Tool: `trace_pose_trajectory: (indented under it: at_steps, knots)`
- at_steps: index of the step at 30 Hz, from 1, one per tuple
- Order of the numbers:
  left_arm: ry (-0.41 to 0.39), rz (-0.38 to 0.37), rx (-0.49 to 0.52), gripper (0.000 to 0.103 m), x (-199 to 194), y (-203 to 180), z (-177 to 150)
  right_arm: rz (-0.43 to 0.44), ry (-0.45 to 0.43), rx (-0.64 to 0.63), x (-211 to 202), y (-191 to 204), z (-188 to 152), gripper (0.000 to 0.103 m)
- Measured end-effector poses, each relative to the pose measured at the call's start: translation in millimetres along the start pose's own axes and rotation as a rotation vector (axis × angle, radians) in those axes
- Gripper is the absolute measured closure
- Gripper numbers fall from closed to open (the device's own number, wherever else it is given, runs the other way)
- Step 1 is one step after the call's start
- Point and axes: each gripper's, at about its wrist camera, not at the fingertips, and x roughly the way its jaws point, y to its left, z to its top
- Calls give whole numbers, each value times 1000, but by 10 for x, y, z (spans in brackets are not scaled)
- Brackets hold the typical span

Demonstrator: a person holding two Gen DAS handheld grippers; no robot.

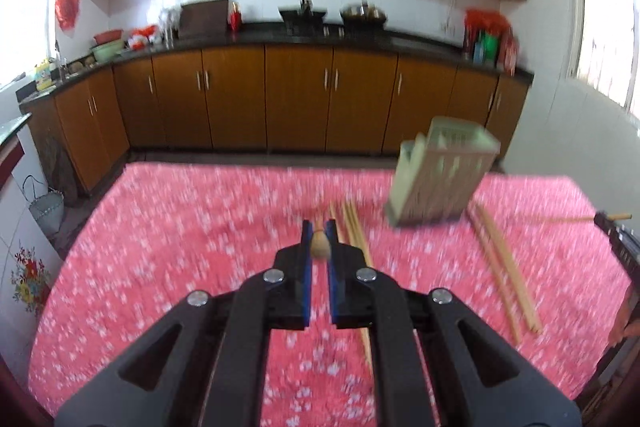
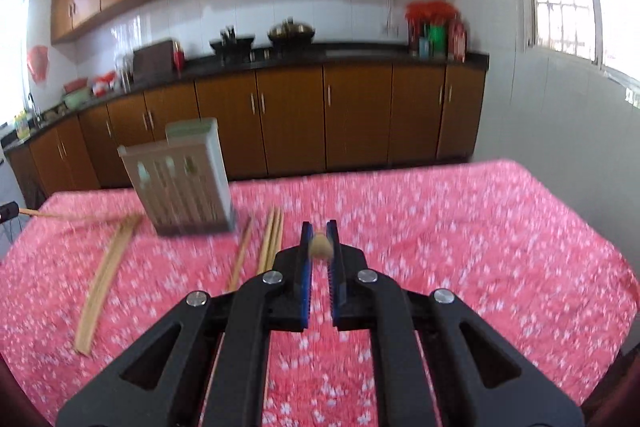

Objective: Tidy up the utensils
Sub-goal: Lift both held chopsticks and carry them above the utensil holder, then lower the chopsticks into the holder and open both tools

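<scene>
Both wrist views were motion-blurred, so fine detail was soft.

Left gripper (image 1: 319, 233): jaws nearly closed, blue pads clamped on the butt end of a wooden chopstick (image 1: 320, 248), seen end-on, shaft running away from the camera. It was off the tablecloth (image 1: 160, 267), a pink floral one. Just right of the jaws, three loose chopsticks (image 1: 354, 227) lay on the cloth, one continuing under the right finger toward the camera. Ahead and to the right stood the chopstick holder (image 1: 440, 179), a pale green slotted plastic caddy, upright on the table. Right of it lay another chopstick pair (image 1: 506, 267), angled toward the camera. At the far right edge, the other gripper's black tip showed with a chopstick sticking out sideways.

Right gripper (image 2: 319, 233): same state, jaws nearly closed, pads clamped on the end of a second chopstick (image 2: 321, 247), also end-on and clear of the cloth. The holder (image 2: 188, 179) stood ahead and to the left. Between it and the jaws lay loose chopsticks (image 2: 272, 239), just left of the left finger. Further left lay a longer pair (image 2: 106, 279). At the far left edge, the left gripper's tip with its stick was barely visible.

Brown kitchen cabinets (image 2: 292, 115) and a dark counter lay beyond the table.
</scene>
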Motion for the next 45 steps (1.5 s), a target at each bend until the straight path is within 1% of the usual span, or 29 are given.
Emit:
trace_pose_trajectory:
  at_steps: [3, 10, 13, 15, 16, 19, 21, 23, 25, 28, 33, 36, 38, 41, 42, 43, 44, 45]
  knots:
    - [-51, 9, 2, 95, -96, 4, 191, 7, -42, 2, -30, 8, 149, 95]
    - [-93, 23, -9, 95, -119, 48, 495, 27, -98, 28, -92, 16, 480, 95]
    - [-125, 13, -21, 95, -201, 45, 657, 60, -144, 42, -210, 16, 731, 95]
    - [-170, 7, -22, 95, -305, -7, 817, 92, -182, 58, -306, 24, 911, 95]
    - [-193, -2, -25, 95, -354, -38, 909, 121, -215, 75, -380, 37, 1059, 95]
    - [-280, -46, -57, 95, -531, -165, 1241, 189, -297, 105, -534, 111, 1368, 95]
    - [-339, -75, -82, 95, -631, -262, 1434, 234, -336, 112, -571, 209, 1512, 95]
    - [-398, -100, -99, 95, -690, -400, 1610, 255, -354, 97, -528, 333, 1581, 95]
    - [-425, -120, -104, 95, -664, -519, 1711, 267, -340, 82, -410, 432, 1575, 95]
    - [-411, -151, -113, 95, -468, -722, 1759, 268, -285, 47, -118, 584, 1498, 95]
    - [-395, -145, -107, 95, 54, -970, 1613, 261, -202, 42, 289, 694, 1353, 95]
    - [-346, -159, -112, 95, 331, -1037, 1509, 268, -149, 50, 429, 731, 1272, 95]
    - [-324, -154, -97, 95, 461, -1093, 1443, 270, -127, 38, 480, 763, 1225, 95]
    - [-268, -154, -90, 95, 661, -1110, 1379, 277, -99, 29, 509, 809, 1180, 95]
    - [-236, -159, -97, 95, 737, -1106, 1360, 277, -88, 30, 515, 821, 1173, 95]
    - [-221, -159, -109, 94, 770, -1085, 1341, 281, -77, 30, 516, 825, 1161, 94]
    - [-213, -160, -117, 88, 779, -1044, 1322, 288, -65, 27, 519, 824, 1153, 93]
    - [-204, -161, -125, 84, 789, -1012, 1307, 285, -61, 25, 513, 824, 1152, 84]
